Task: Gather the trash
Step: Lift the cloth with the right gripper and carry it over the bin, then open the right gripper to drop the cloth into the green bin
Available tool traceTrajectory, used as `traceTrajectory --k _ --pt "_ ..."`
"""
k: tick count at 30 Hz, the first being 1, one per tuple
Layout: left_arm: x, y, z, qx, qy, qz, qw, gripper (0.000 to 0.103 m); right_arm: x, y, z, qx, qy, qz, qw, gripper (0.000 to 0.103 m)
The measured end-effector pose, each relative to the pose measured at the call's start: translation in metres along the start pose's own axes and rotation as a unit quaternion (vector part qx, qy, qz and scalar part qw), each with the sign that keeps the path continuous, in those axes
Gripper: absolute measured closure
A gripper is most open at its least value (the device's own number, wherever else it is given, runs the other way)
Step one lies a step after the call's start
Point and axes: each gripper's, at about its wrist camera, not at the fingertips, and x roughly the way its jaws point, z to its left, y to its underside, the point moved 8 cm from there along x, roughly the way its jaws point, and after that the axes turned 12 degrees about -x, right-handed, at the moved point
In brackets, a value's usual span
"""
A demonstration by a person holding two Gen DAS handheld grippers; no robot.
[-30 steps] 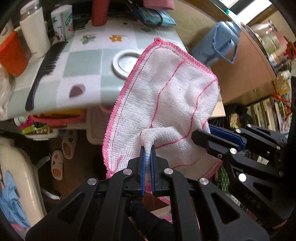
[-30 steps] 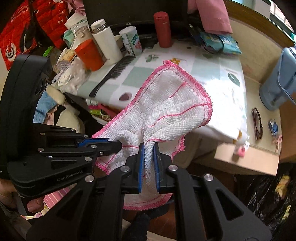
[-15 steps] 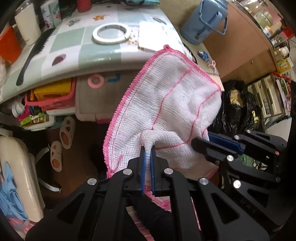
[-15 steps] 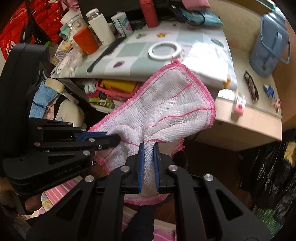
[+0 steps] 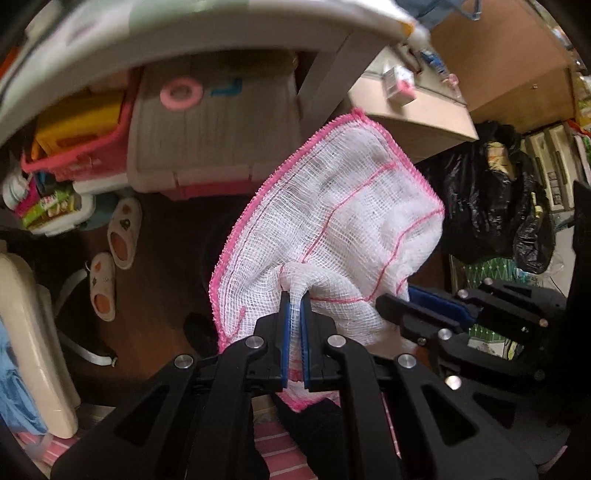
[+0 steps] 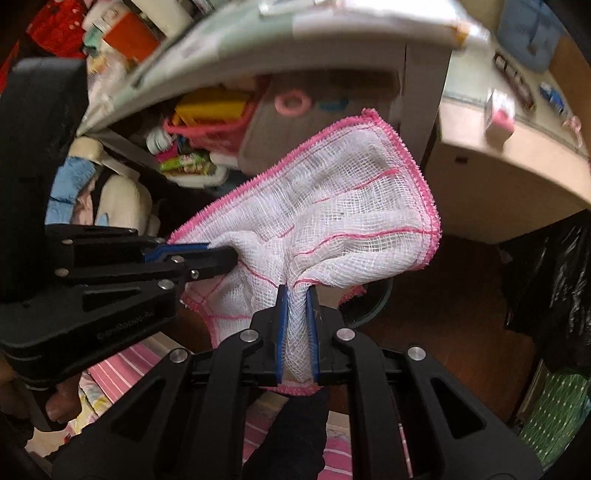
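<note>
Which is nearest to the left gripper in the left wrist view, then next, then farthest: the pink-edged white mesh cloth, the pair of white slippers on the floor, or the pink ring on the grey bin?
1. Pink-edged white mesh cloth: pinched in the left gripper.
2. White slippers: on the floor, left.
3. Pink ring: upper left, on the grey bin under the table.

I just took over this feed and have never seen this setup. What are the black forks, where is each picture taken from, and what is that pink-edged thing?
No robot here: a person holds two hand grippers, each with a camera looking along its fingers. One picture is from the left gripper, the other from the right gripper. Both are shut on one white gauze cloth with pink edging, stretched between them below the table edge. Under the table sit a beige storage box and slippers; black bags stand at the right.
</note>
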Motion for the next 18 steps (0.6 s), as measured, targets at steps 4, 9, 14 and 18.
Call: traceTrajectory --k 4,9,14,18 --pt "0.048 0.002 0.015 -0.008 0.003 0.015 0.9998 0.098 0.049 0.010 -0.014 0.021 -0.004 0.023 1.000 0.092" --pt "0.108 0.004 0.036 -0.016 -0.002 0.036 0.9992 0.098 0.109 0.023 -0.028 0.031 -0.007 0.054 0.998 0.091" --pt "0.164 0.007 0.054 -0.015 -0.004 0.053 0.9985 0.097 0.168 0.040 -0.040 0.033 -0.007 0.088 0.996 0.089" --pt "0.195 0.007 0.064 -0.005 -0.012 0.062 0.9980 0.096 0.199 0.046 -0.051 0.040 0.002 0.101 0.994 0.076"
